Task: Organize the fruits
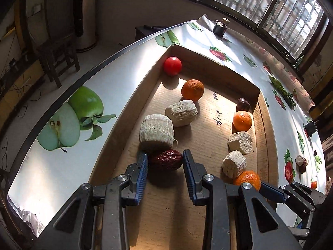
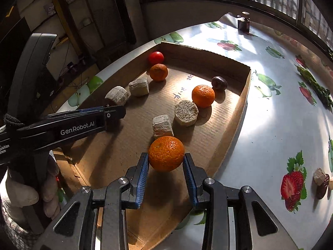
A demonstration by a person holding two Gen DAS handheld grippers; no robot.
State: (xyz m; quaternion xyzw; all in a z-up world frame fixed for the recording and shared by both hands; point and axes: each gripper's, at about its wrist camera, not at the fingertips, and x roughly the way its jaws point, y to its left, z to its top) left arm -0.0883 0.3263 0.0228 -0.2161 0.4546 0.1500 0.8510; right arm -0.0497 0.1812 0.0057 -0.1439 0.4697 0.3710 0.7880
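The cardboard tray on the worktop holds 2 rows: a tomato, tangerines and pale cut stalk pieces. The left gripper has its fingers clenched on a red date at the near end of the left row, touching a stalk piece. The right gripper is grasping a tangerine at the near end of the right row, just inside the tray's right wall. Bare cardboard lies between the rows.
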